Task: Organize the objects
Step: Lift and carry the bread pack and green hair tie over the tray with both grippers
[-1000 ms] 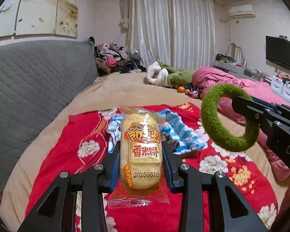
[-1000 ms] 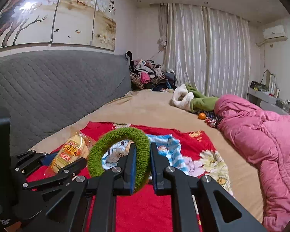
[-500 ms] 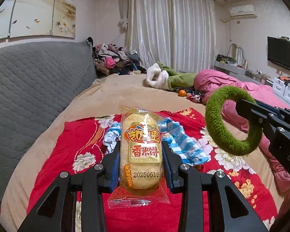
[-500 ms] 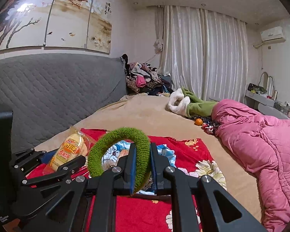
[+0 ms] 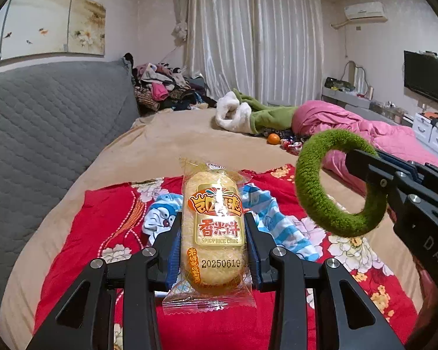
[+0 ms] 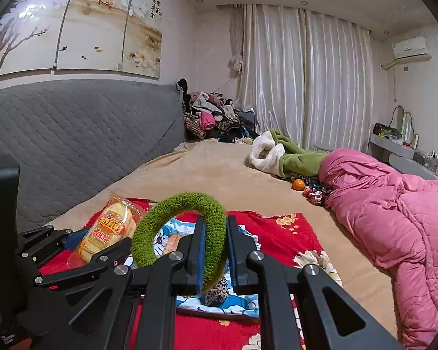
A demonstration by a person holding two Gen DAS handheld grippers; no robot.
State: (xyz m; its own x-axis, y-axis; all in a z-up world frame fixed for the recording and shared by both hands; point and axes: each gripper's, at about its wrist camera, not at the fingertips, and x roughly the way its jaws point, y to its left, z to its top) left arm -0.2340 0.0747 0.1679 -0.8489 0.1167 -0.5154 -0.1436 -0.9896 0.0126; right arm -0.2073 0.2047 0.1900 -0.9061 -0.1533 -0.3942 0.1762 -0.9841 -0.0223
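left gripper clamped on a rice cake packet, jaws pressing both long sides, packet upright-ish along the fingers, label facing camera, held in the air above a red floral blanket. right gripper closed on a green fuzzy ring, pinching the ring's right side between the blue pads, rest of the loop sticking out up and to the left. in the left view the ring hangs off to the right of the packet, apart from it, not touching. in the right view the packet sits just left of the ring. under both, on the blanket, a blue cartoon-print cloth lies crumpled. blanket spread on a tan bed. further back an orange lies on the bed beside a pink quilt, and a green and white plush garment lies behind it. clothes pile at the far end, grey headboard cover along the left, curtains at the back.
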